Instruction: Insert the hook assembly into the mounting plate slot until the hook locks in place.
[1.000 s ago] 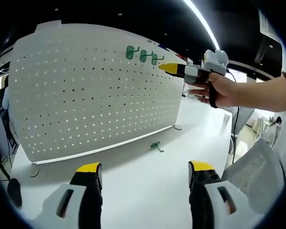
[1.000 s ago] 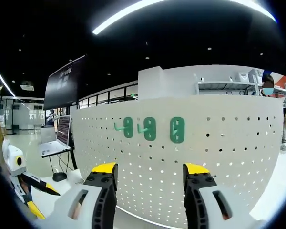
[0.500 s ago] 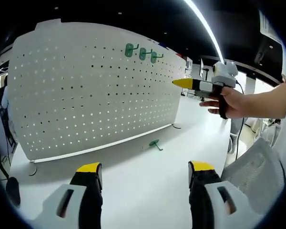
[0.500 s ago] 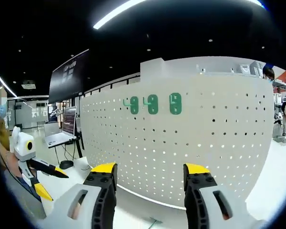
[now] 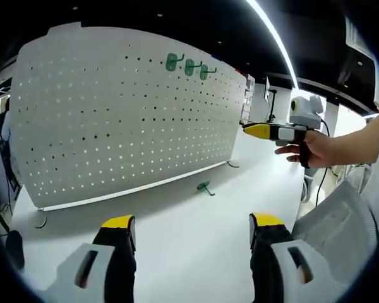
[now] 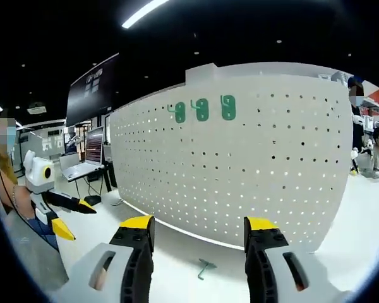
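Three green hooks [image 6: 201, 109] hang high on the white pegboard [image 5: 126, 113], and a loose hook [image 5: 205, 187] lies on the bench [image 5: 189, 246] below. The left gripper [image 5: 192, 222] and right gripper [image 6: 198, 224] both hold their fingers apart, gripping nothing.

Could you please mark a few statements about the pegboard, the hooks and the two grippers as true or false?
1. Three green hooks hang near the top of the white pegboard. True.
2. A loose green hook lies on the table in front of the board. True.
3. The right gripper is shut on a green hook. False: its jaws stand apart with nothing between them.
4. The left gripper is pressed against the pegboard. False: it is open and well back from the board, over the table.
5. The loose hook is hanging from the board's bottom row of holes. False: it rests on the table.
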Tool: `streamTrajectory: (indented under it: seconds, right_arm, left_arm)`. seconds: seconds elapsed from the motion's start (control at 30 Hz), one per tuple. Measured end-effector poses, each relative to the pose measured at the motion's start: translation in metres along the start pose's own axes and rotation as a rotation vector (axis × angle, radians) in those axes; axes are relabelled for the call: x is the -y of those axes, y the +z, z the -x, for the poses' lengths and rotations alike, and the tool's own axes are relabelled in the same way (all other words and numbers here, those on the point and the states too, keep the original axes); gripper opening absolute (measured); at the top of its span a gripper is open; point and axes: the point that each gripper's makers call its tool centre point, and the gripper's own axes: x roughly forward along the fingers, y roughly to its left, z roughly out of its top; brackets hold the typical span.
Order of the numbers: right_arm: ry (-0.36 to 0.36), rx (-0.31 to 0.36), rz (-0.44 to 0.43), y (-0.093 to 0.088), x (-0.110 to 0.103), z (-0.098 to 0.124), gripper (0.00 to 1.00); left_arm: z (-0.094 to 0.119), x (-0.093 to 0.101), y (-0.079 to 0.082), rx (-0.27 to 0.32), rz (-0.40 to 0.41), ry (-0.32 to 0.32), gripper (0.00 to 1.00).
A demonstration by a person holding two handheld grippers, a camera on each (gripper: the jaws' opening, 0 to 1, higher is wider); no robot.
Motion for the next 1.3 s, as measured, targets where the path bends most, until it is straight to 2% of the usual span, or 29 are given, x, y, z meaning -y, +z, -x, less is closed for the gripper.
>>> streamTrajectory:
  seconds: [0.77,1.0,1.3]
  right_arm:
    - [0.008,-0.118,-0.04,-0.045,-0.002,0.027,0.56]
    - [0.005,-0.168,-0.064,-0.063,0.0,0.038,0.56]
    - [0.008,-0.209,-0.075,-0.076,-0.002,0.048,0.56]
  left_arm:
    - [0.0,-0.001,-0.008,-0.013,0.012,-0.005,0.76]
    - [0.001,0.0,-0.01,-0.019,0.011,-0.008,0.75]
    - [0.002,-0.001,-0.014,-0.028,0.016,-0.007,0.75]
